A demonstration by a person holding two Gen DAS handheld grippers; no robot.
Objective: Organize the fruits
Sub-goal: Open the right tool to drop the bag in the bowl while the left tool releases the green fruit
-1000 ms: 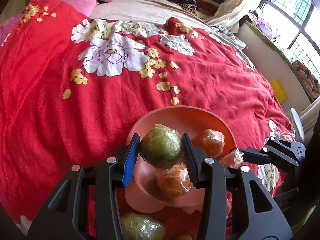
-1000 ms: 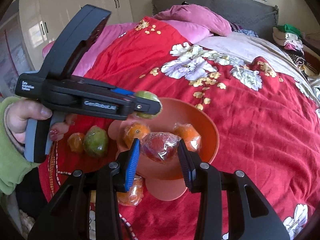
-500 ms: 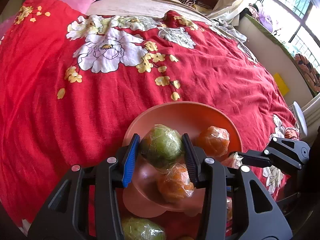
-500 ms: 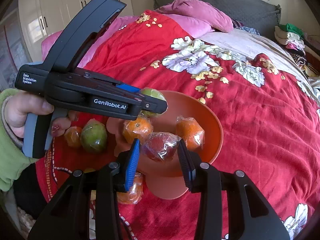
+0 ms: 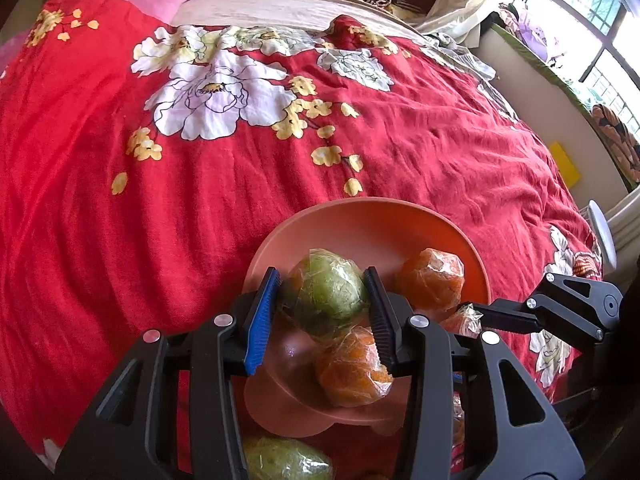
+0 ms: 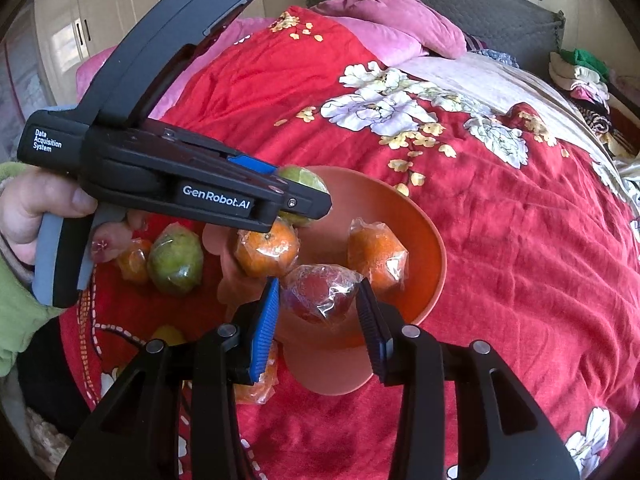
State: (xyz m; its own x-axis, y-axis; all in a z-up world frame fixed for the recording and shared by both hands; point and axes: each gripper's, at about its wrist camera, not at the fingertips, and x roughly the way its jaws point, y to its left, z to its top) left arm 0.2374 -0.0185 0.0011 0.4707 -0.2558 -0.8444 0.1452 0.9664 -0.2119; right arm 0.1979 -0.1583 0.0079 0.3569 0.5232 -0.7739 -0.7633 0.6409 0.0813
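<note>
An orange-pink bowl (image 5: 360,204) (image 6: 400,204) sits on the red flowered bedspread and holds two wrapped oranges (image 6: 266,248) (image 6: 376,254). My left gripper (image 5: 320,292) is shut on a green wrapped fruit (image 5: 328,300) just above the bowl's near side. In the right wrist view that gripper (image 6: 308,200) comes in from the left in a person's hand, with the green fruit (image 6: 304,176) at its tip. My right gripper (image 6: 318,300) is shut on a red wrapped fruit (image 6: 320,296) over the bowl's front rim. Its fingers (image 5: 504,316) show at the right of the left wrist view.
Beside the bowl on the bedspread lie another green fruit (image 6: 176,256), a small orange (image 6: 134,260), a yellow fruit (image 6: 168,336) and a wrapped orange (image 6: 260,380) under my right gripper. Pink pillows (image 6: 384,20) and folded clothes (image 6: 580,68) lie at the bed's far end.
Both grippers keep their fruits over the bowl. Only the views have shifted a little.
</note>
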